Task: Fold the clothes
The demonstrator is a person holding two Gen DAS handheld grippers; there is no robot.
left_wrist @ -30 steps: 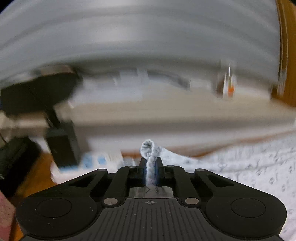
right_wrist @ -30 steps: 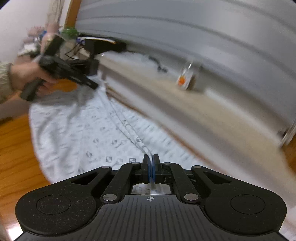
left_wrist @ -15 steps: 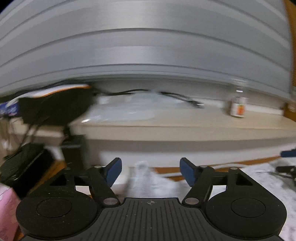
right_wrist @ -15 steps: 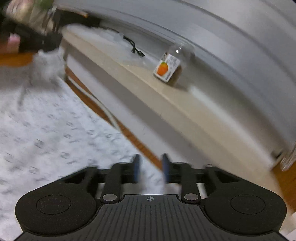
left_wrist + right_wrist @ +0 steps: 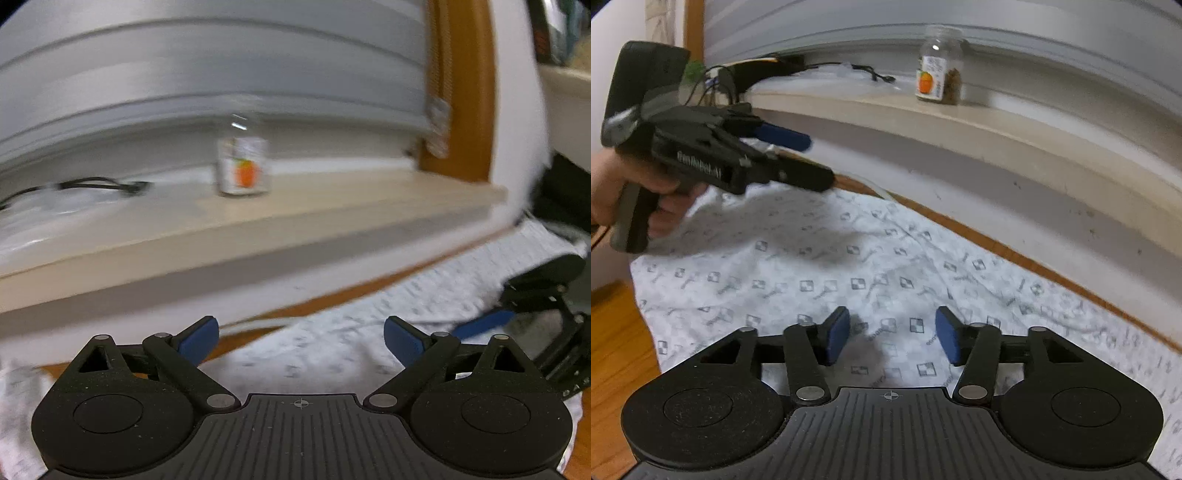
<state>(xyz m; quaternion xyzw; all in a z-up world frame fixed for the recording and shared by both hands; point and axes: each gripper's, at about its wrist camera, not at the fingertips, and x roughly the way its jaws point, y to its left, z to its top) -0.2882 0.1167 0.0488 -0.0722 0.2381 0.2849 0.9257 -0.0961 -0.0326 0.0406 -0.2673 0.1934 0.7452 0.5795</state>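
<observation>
The wooden floor (image 5: pixel 613 354) carries the white printed garment (image 5: pixel 849 266), which lies spread flat along the foot of a low pale shelf (image 5: pixel 979 122) — its far edge runs close beside the shelf's white base. Above the cloth hovers the left gripper (image 5: pixel 809 162), held in a hand (image 5: pixel 646 199) at the left of the right wrist view; its jaws have just been opening and stand wide apart with nothing between them. The right gripper (image 5: pixel 892 338) points down at the cloth, its jaws also just opened, blue pads apart and only flat fabric seen through the gap. On the shelf stands a small clear jar (image 5: pixel 938 70) with an orange-printed label, and a black cable (image 5: pixel 857 72) trails to its left.
</observation>
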